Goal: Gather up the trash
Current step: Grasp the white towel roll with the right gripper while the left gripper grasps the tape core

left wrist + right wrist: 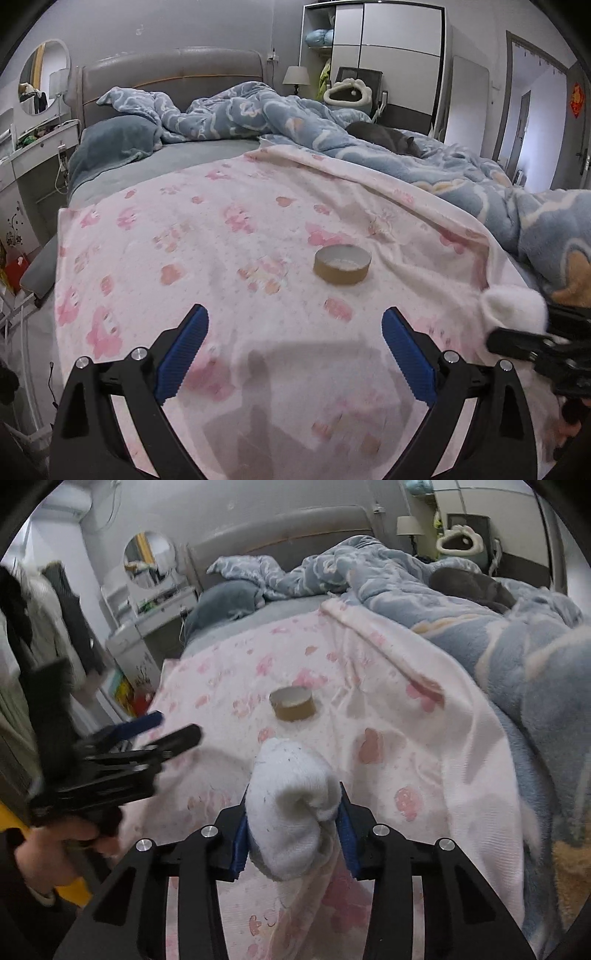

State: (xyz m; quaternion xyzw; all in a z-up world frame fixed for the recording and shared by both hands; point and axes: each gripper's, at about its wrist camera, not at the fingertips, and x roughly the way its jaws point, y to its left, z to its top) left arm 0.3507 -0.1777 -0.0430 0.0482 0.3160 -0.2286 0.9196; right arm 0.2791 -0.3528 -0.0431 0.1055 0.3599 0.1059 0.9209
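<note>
An empty brown cardboard tape roll [342,265] lies on the pink paw-print blanket [207,236]; it also shows in the right wrist view [292,703]. My left gripper [295,332] is open and empty, above the blanket a short way in front of the roll. My right gripper [293,812] is shut on a white sock [291,805] and holds it above the blanket's near edge. The sock [515,310] and right gripper [532,343] show at the right of the left wrist view. The left gripper [173,727] shows at the left of the right wrist view.
A rumpled blue duvet [480,177] covers the bed's right side, with a dark grey cat [391,136] lying on it. A grey pillow [114,144] and headboard [170,74] are at the back. A white dresser [33,155] stands left of the bed.
</note>
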